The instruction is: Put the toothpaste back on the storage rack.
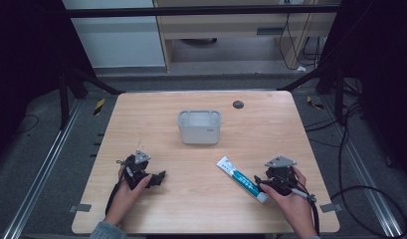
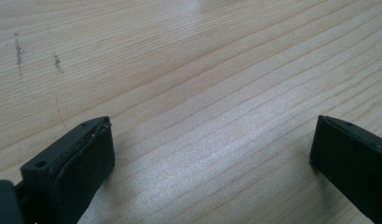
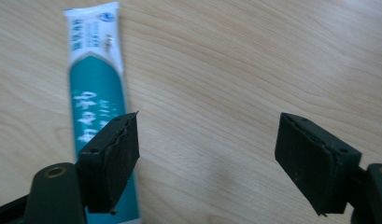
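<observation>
Low in the frame, we rest both forearms on the worktop [image 1: 201, 199]; left hand-held gripper [image 1: 150, 178] spread over bare wood; right hand-held gripper [image 3: 207, 154] spread, pinching nothing, one jaw over the toothpaste tube [image 3: 97, 93], which lies flat lower right; teal and white, its writing unreadable.

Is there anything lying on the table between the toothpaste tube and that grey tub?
Nothing: in the high view only bare wooden table separates the toothpaste tube from the grey tub.
</observation>
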`<state>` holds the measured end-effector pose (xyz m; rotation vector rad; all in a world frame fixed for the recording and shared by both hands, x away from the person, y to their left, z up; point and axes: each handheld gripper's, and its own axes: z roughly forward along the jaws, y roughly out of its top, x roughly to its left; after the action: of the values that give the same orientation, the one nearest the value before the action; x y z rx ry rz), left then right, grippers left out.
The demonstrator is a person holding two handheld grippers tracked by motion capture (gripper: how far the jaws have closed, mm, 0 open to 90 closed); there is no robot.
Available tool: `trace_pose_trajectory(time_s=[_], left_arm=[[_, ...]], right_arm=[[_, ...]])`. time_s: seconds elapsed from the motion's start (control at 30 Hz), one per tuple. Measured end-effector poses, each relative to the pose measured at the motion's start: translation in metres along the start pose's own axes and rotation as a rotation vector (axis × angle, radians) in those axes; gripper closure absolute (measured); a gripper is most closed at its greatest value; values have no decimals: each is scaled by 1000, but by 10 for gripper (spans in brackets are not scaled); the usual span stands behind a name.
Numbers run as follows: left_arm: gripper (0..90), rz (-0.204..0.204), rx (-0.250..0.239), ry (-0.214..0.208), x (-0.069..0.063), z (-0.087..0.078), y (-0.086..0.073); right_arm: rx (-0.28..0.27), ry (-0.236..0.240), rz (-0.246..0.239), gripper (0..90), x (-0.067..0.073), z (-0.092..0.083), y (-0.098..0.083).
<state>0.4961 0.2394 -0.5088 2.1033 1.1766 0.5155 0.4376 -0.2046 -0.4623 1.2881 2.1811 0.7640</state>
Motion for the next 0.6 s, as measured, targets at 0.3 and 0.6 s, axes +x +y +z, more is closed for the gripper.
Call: trace_pose_trajectory(time_s=[0.3, 0.6], left_arm=[[0, 0, 0, 0, 0, 0, 0], [0, 0, 0, 0, 0, 0, 0]], right_arm=[[83, 85, -148, 288, 36, -2, 19], [123, 141, -201, 411, 48, 13, 37]])
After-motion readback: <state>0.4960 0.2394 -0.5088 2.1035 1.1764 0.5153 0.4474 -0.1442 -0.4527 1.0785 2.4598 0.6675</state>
